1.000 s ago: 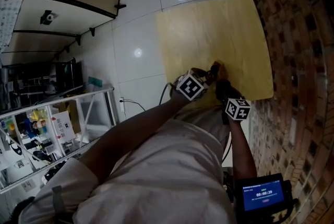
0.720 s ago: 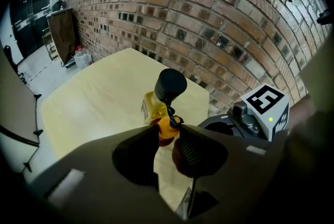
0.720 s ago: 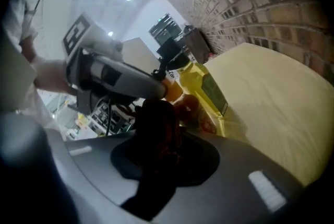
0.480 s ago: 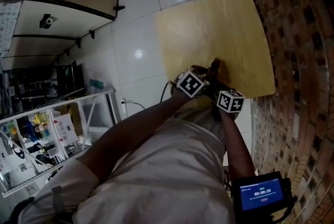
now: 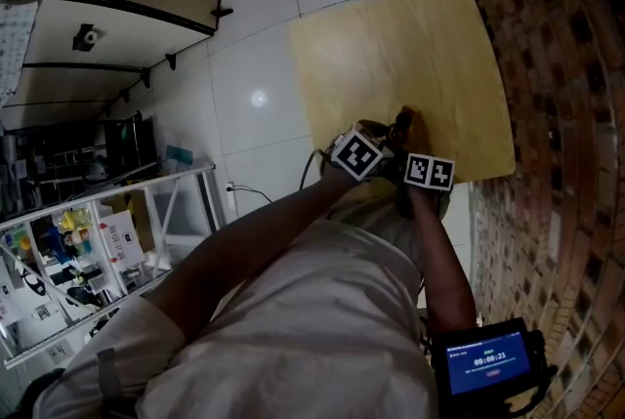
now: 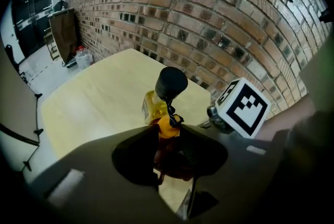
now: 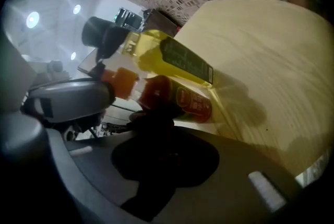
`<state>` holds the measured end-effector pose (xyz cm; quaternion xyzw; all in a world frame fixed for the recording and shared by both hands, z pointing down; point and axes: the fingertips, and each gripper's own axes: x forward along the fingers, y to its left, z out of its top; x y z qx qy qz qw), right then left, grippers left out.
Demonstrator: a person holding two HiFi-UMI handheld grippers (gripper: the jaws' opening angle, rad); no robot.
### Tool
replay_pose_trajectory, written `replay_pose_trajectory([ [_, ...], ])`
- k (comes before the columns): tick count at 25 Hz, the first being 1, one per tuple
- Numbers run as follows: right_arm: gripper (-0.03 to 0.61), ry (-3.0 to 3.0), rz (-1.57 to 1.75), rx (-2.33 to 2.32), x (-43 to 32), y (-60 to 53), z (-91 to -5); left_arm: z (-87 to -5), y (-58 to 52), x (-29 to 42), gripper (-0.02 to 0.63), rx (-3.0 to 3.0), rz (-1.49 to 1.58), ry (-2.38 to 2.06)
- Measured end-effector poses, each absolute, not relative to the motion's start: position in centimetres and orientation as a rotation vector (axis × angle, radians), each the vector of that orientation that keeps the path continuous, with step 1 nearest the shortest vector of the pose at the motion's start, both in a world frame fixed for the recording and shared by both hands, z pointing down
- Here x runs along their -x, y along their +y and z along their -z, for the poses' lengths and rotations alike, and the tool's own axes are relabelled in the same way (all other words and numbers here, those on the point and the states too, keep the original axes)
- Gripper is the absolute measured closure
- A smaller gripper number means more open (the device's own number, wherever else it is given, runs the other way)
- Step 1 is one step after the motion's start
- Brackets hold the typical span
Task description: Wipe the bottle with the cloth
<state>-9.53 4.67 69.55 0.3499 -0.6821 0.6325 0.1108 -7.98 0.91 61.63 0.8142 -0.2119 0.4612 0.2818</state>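
Note:
A bottle [image 6: 156,105] of yellow liquid with a black cap [image 6: 171,82] and a red label stands tilted over the wooden table [image 5: 391,56], near its front edge. My left gripper [image 6: 169,137] is shut on its lower body. In the right gripper view the same bottle [image 7: 172,61] lies across the frame, cap to the left. My right gripper [image 7: 156,131] holds a dark cloth [image 7: 151,118] that presses against the red label. In the head view both grippers meet at the bottle [image 5: 401,128], the left gripper [image 5: 383,144] beside the right gripper [image 5: 414,151].
A brick wall [image 5: 557,65] runs along the table's right side. White tiled floor [image 5: 244,65] lies to the left, with shelves [image 5: 88,251] of small goods farther left. A device with a blue screen [image 5: 486,360] hangs at the person's waist.
My right gripper has moved left and closer to the bottle, and has rolled, so its marker cube now sits next to the left one. The left gripper and bottle stayed put.

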Motion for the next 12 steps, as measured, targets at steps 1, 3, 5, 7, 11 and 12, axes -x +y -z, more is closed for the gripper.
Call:
replay_pose_trajectory([
  [1,0.503,-1.965,-1.887,-1.042,9.5,4.7,-70.2,-61.4,0.9,7.9,0.468,-2.18,-1.231,-0.567],
  [3,0.503,-1.883,-1.938,-1.066,9.3,4.9,-71.7,-61.1,1.1,7.6,0.468,-2.179,-1.224,-0.566],
  [5,0.502,-1.815,-1.982,-1.076,9.1,4.9,-73.0,-61.0,1.2,7.5,0.468,-2.179,-1.225,-0.575],
  [7,0.502,-1.759,-2.018,-1.083,9.0,5.0,-73.9,-61.0,1.1,7.6,0.468,-2.176,-1.224,-0.591],
  [11,0.5,-1.664,-2.156,-1.127,8.9,5.1,-75.6,-61.8,1.0,8.2,0.465,-2.078,-1.145,-0.662],
  [12,0.5,-1.661,-2.165,-1.143,8.8,5.0,-75.9,-62.2,1.0,8.3,0.463,-2.021,-1.09,-0.682],
])
